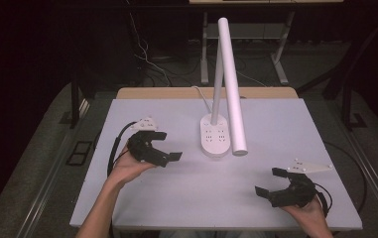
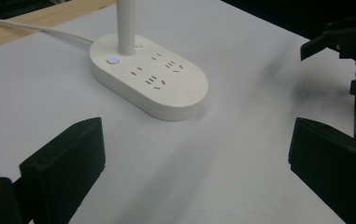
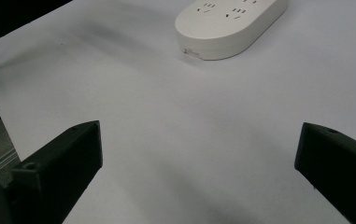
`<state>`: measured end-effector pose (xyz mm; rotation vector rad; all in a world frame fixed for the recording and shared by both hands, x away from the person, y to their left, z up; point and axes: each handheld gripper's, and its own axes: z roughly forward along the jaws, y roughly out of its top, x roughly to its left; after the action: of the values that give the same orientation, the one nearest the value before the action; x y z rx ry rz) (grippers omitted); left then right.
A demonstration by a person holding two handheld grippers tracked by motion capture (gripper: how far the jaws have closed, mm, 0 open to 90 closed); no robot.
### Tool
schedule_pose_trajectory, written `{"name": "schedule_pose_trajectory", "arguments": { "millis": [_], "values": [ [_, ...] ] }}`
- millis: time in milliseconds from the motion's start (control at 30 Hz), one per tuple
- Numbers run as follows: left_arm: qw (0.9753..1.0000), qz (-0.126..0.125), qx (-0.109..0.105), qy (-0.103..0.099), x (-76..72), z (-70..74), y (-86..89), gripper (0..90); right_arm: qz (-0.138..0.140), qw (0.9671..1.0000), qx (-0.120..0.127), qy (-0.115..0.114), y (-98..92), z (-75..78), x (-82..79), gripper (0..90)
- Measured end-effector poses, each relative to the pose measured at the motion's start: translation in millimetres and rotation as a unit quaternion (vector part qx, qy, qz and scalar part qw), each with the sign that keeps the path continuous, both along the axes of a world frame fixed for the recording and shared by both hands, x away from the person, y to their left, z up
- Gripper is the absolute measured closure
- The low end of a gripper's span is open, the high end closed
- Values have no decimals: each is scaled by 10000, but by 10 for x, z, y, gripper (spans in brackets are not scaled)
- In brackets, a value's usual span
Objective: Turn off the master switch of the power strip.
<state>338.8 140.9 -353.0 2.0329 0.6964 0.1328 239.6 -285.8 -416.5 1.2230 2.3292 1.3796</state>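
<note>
We hold the left gripper (image 1: 169, 146) above the table (image 1: 276, 124) at left, its jaws spread wide and empty, aimed right toward the lamp base (image 1: 214, 139). Our right gripper (image 1: 271, 181) hovers at near right, jaws likewise spread and empty, pointing left. One lamp (image 1: 232, 84) stands mid-table, its base carrying two socket groups and one lit button (image 2: 112, 60).

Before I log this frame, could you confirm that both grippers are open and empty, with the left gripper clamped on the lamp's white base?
Not quite: the left gripper is not clamped on the lamp base. The high view shows it open beside the base, apart from it. The right gripper is open and empty too.
</note>
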Motion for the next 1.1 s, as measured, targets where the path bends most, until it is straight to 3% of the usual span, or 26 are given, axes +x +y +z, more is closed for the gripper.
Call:
{"name": "schedule_pose_trajectory", "arguments": {
  "millis": [500,1100],
  "values": [
    [9999,-6,153,-12,259,133,-90,35,0,10000,-9,11,0,-12,3,4],
    [9993,10,360,26,559,185,-187,42,-5,10000,-6,12,-4,-14,1,4]
  ]
}}
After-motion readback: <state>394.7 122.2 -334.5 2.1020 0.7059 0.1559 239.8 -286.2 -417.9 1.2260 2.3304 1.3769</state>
